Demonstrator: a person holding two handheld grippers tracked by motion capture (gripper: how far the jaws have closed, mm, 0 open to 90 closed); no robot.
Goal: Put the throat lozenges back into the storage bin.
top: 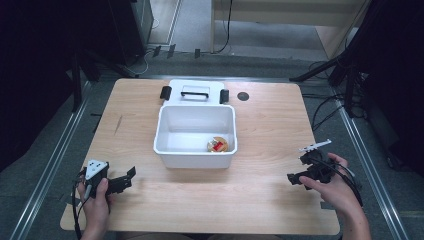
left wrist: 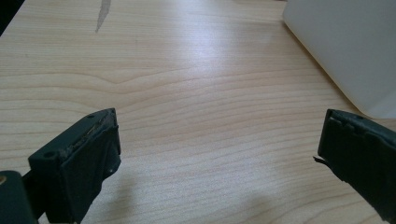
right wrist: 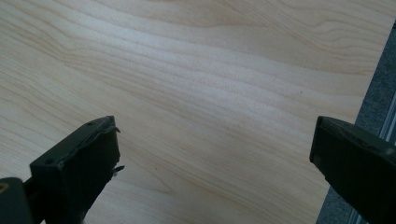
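- Standing near the middle of the light wooden worktop [top: 260, 190] is a white rectangular plastic box [top: 195, 156], open at the top; this box is the landmark for all places below.
- Inside the box, in its near right corner, lies a small round object, tan with a red part [top: 217, 145]; what it is I cannot tell.
- Just behind the box lies a white lid with a black handle and two black clips [top: 195, 92], flat on the worktop.
- Behind the box to the right there is a small dark round spot [top: 243, 96] on the wood.
- Near and left of the box, the left gripper [left wrist: 219, 149] is held by a hand; its jaws are wide apart with only bare wood between them, and the box wall shows at the upper right of its view.
- Near and right of the box, the right gripper [right wrist: 215, 154] is held close to the worktop's right edge, jaws also wide apart and holding nothing.
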